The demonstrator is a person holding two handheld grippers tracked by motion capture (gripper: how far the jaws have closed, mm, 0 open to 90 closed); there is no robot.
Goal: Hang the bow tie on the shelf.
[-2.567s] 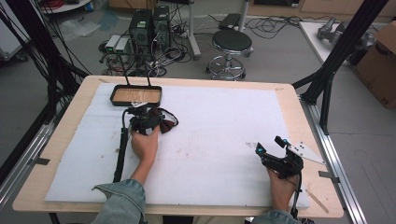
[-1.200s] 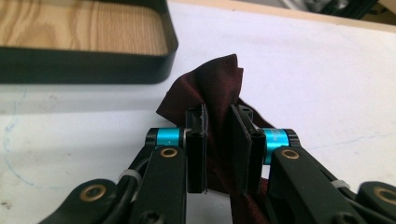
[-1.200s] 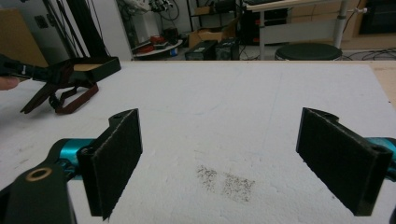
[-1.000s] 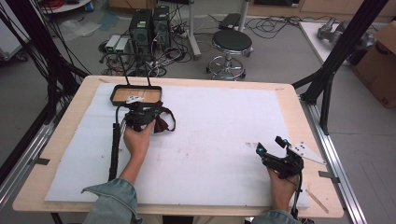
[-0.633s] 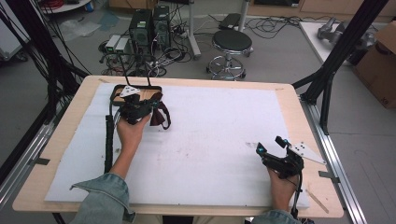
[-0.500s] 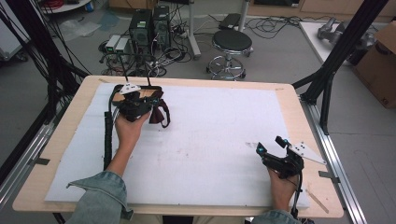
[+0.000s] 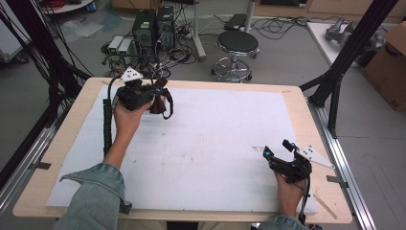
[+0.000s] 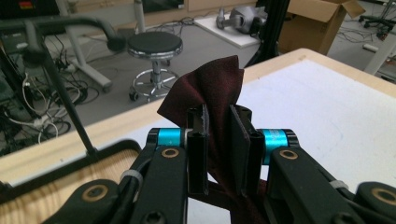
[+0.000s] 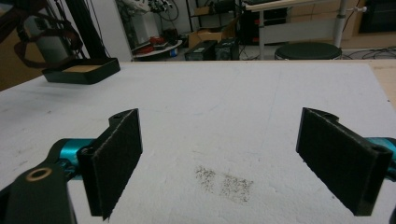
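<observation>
- Plainly, the left gripper [image 8: 218, 149] has its two black jaws pressed together on a dark red cloth [image 8: 210, 88], with only the fold of fabric between them.
- Seen from that gripper, the cloth rises as a crumpled peak above the fingertips [image 8: 198, 122] and also trails down below them, so its long axis runs up and down through the grip and not across it.
- From the high view the cloth [image 7: 162, 98] hangs off the right side of the left gripper [image 7: 136, 93], lifted clear of the white mat [image 7: 215, 139], near the far left corner of the table [image 7: 297, 96].
- A black tray [image 9: 81, 70] with a pale wood floor lies just below and to the left of the closed jaws; its rim [image 8: 70, 163] shows close under the gripper.
- Whether the cloth's lower end touches the tray or the mat cannot be told, since the gripper body hides it.
- The left forearm reaches well forward, sleeve at the near edge, hand wrapped over the gripper from behind.
- The right gripper [image 7: 282, 158] rests near the right front of the mat, its jaws spread wide with nothing between them, well apart from the cloth.
- The left hand is clearly the nearer one; any release or laying-out would likely turn on lowering the hanging end first.
</observation>
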